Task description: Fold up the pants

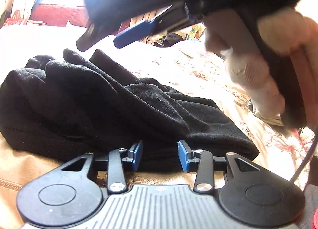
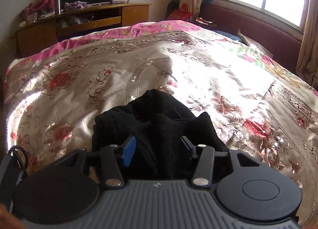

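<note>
The black fleece pants [image 1: 95, 105] lie bunched in a thick pile on the floral bedspread [image 1: 198, 70]. My left gripper [image 1: 160, 156] is open, its blue pads at the pile's near edge with cloth in front of the gap. My right gripper [image 1: 108, 38] hovers above the pile in the left wrist view, held by a hand [image 1: 278, 50], fingers apart and empty. In the right wrist view the pants [image 2: 159, 125] fill the space under my right gripper [image 2: 157, 149]; its left blue pad [image 2: 129, 150] shows, the right one is hidden by cloth.
The bedspread [image 2: 99, 81] stretches far ahead and to both sides. A wooden TV stand [image 2: 79, 22] with a screen is at the far wall. A maroon couch [image 2: 258, 30] sits under the window on the right. A cable [image 1: 304, 161] hangs at the right.
</note>
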`<action>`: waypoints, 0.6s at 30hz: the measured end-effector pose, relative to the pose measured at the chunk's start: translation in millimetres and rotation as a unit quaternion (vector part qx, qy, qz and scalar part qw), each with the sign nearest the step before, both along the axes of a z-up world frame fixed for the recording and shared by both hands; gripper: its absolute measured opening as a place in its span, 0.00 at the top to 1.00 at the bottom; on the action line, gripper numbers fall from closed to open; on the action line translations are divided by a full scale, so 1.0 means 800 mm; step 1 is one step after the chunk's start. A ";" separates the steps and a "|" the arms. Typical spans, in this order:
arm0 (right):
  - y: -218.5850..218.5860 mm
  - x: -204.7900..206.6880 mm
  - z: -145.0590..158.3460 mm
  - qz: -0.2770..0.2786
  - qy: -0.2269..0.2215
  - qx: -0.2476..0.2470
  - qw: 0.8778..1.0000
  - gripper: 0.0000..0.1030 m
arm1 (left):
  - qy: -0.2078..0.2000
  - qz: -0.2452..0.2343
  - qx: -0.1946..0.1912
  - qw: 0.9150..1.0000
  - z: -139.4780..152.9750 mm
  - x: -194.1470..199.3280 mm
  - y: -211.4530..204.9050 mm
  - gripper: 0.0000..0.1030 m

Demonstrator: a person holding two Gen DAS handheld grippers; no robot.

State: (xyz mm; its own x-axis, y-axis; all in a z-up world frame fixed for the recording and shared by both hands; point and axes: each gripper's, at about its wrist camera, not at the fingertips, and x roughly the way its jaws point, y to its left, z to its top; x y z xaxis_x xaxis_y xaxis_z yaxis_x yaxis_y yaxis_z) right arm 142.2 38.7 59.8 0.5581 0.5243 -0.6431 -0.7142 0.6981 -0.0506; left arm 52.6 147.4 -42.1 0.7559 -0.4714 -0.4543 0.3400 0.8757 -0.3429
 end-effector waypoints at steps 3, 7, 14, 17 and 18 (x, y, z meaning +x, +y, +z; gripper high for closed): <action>0.019 0.024 -0.018 -0.012 0.006 -0.029 0.999 0.53 | -0.007 -0.002 0.014 1.000 0.001 -0.003 -0.013 0.48; 0.042 0.039 -0.046 -0.005 0.041 -0.037 0.998 0.57 | -0.008 -0.001 0.016 1.000 0.002 -0.003 -0.015 0.48; 0.034 0.028 -0.029 -0.001 0.035 -0.028 0.999 0.96 | -0.009 -0.001 0.015 1.000 0.003 -0.003 -0.018 0.48; 0.039 -0.017 -0.014 0.070 -0.040 -0.048 0.996 0.96 | -0.009 -0.002 0.016 1.000 0.004 -0.003 -0.018 0.48; 0.045 -0.027 -0.021 0.089 -0.066 -0.068 0.992 0.96 | -0.008 -0.002 0.016 1.000 0.004 -0.002 -0.019 0.48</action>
